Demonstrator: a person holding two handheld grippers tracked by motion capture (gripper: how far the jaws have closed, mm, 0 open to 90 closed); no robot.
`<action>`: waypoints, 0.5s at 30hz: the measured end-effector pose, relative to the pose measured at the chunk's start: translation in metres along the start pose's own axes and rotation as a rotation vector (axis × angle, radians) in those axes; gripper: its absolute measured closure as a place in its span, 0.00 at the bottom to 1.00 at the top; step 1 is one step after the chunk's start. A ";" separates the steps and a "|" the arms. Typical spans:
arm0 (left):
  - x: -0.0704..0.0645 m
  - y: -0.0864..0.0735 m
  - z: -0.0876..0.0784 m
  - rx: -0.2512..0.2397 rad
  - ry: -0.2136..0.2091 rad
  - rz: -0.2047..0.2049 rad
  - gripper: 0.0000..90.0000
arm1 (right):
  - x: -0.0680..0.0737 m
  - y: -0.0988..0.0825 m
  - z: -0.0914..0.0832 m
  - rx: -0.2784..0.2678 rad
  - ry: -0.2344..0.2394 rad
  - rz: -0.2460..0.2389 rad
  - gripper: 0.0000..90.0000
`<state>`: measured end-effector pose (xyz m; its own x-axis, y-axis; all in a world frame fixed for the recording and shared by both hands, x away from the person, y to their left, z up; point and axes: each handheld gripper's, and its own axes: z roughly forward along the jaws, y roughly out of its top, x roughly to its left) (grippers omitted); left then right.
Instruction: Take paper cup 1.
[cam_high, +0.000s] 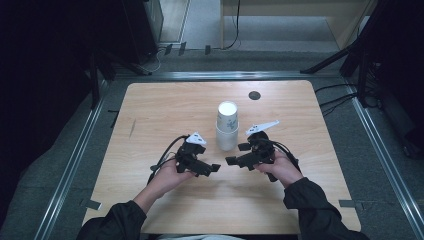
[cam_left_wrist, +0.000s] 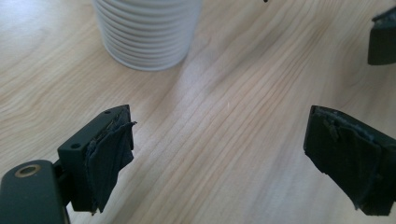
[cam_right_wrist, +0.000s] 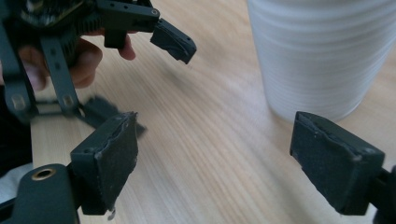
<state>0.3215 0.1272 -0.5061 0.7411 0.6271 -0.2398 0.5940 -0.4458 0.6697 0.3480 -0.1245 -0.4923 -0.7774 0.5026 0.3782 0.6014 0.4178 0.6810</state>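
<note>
A tall stack of white ribbed paper cups (cam_high: 227, 126) stands upright on the light wooden worktop (cam_high: 160, 107). It sits near the middle, a little toward 12 o'clock from the person's hands. Its long side points straight up.

The left gripper (cam_high: 214, 168) is held low over the worktop at about 7 o'clock from the cup stack. The right gripper (cam_high: 231, 161) is at about 5 o'clock from it. The two gripper tips point at each other and are just beside one another, right below the cups.

Both grippers have their jaws wide apart, and nothing is between them. In the left gripper view, the cup stack (cam_left_wrist: 147, 32) is up at 11 o'clock, ahead of the left gripper (cam_left_wrist: 219, 154) and off to one side. In the right gripper view, the cup stack (cam_right_wrist: 322, 51) is at 1 o'clock, and the bottom of it looks just past one jaw of the right gripper (cam_right_wrist: 215, 163).

The right gripper looks a bit nearer to the cups than the left one. It probably has to turn only a little toward the stack to get its jaws around the side. The stack is tall and light, so a bump could tip it over.

A small dark round hole (cam_high: 254, 95) sits in the worktop far behind the cups, at 1 o'clock.
</note>
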 end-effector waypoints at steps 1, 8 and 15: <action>0.000 0.000 0.000 0.000 0.000 0.000 0.09 | 0.000 0.000 0.000 0.000 0.000 0.000 0.17; 0.005 0.002 -0.024 -0.071 -0.057 -0.011 0.16 | 0.005 0.004 -0.014 -0.045 0.006 -0.088 0.17; 0.005 0.002 -0.034 -0.066 0.017 0.033 0.17 | 0.003 0.006 -0.025 -0.083 -0.014 -0.113 0.33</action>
<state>0.3159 0.1506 -0.4820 0.7543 0.6237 -0.2052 0.5467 -0.4235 0.7223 0.3449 -0.1394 -0.4710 -0.8364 0.4666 0.2876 0.4923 0.4089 0.7684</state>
